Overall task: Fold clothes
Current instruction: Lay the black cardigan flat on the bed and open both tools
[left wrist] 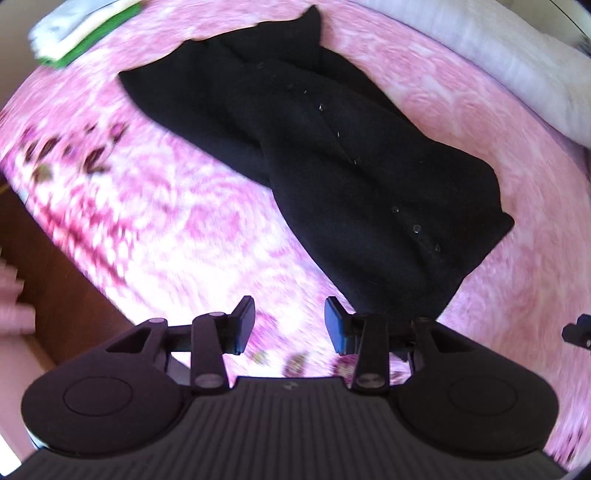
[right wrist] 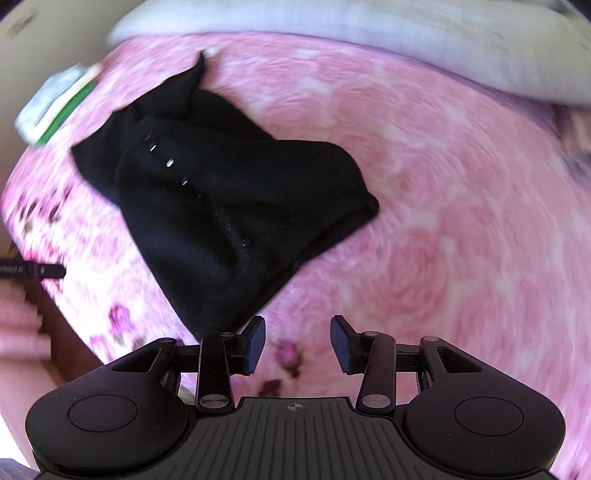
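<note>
A black buttoned garment point(left wrist: 332, 166) lies crumpled in a long diagonal heap on the pink rose-patterned bedspread point(left wrist: 166, 240). My left gripper point(left wrist: 290, 325) hovers over the bedspread at the garment's near end, open, with only pink cover between its fingers. The right-hand finger point(left wrist: 338, 328) stands just beside the garment's bottom edge. In the right wrist view the same garment point(right wrist: 229, 214) lies up and to the left of my right gripper point(right wrist: 297, 343), which is open and holds nothing. Its left finger point(right wrist: 255, 345) is close to the garment's near corner.
A folded white and green cloth point(left wrist: 81, 33) lies at the far left of the bed. A white pillow or blanket point(left wrist: 517, 62) runs along the far side. Brown wood point(left wrist: 55, 258) shows past the bed's left edge, beside a pink sleeve point(left wrist: 11, 306).
</note>
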Action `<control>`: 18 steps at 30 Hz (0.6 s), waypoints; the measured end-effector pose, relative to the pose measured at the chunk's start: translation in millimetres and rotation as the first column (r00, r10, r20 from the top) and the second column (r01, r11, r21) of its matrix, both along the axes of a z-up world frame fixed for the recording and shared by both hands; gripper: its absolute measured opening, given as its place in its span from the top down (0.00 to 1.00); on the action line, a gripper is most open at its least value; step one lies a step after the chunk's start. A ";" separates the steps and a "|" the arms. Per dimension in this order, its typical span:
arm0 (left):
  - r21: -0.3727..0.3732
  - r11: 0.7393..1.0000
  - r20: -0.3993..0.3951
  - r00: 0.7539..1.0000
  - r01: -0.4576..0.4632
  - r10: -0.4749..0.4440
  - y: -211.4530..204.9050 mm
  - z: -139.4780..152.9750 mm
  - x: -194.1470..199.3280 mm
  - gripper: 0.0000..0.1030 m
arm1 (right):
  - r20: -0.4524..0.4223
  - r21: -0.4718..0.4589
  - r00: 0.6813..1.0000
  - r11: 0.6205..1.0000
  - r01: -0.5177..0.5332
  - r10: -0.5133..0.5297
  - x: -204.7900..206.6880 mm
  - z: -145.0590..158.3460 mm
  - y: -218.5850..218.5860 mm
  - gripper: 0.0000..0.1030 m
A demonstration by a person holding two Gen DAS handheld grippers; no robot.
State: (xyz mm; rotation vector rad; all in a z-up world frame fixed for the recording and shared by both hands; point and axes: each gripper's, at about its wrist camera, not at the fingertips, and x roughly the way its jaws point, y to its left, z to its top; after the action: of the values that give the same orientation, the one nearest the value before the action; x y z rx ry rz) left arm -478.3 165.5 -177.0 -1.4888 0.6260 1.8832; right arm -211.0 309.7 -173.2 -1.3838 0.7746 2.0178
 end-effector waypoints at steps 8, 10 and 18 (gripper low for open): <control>0.073 0.982 0.104 0.980 -0.177 0.169 -14.7 -32.4 94.1 0.59 | 0.035 0.045 0.978 0.977 -0.206 0.205 49.3 -22.5 56.0 0.58; 0.086 0.968 0.149 0.964 -0.237 0.222 -19.2 -53.8 107.0 0.59 | 0.034 0.034 0.974 0.974 -0.224 0.223 56.1 -37.5 69.8 0.58; 0.143 0.877 0.197 0.882 -0.458 0.428 -25.3 -121.8 129.2 0.57 | -0.056 -0.019 0.978 0.979 -0.203 0.202 58.6 -98.8 127.5 0.58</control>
State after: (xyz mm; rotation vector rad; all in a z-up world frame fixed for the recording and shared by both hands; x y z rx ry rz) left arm -349.1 140.1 -298.8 -1.7423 0.0201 2.0590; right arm -152.4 437.2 -272.1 -1.4798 0.7078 2.2155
